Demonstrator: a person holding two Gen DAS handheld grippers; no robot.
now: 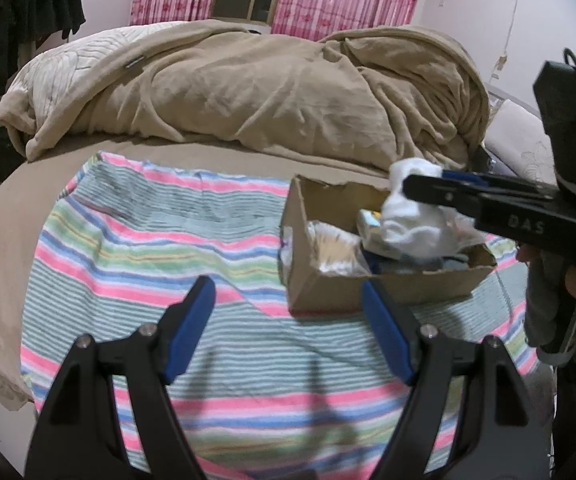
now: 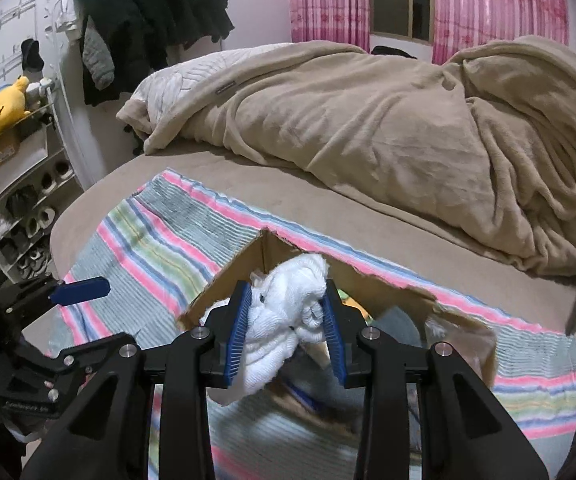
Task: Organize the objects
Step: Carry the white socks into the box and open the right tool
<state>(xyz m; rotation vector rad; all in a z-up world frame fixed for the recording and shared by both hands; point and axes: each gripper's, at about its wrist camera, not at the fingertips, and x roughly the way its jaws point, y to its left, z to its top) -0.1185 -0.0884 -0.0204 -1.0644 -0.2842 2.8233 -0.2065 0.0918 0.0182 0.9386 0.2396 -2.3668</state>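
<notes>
dim, even indoor light; soft shadows on the striped towel; strong fisheye bending and dark corners; white cloth slightly motion-blurred.

We see the open brown cardboard box on the striped pastel woven towel, toward its right edge; the crumpled white cloth hangs over the box (contents beneath unclear). Behind the towel lies the heaped beige fleece blanket on the bed.

Both wrist views toward cardboard box
</notes>
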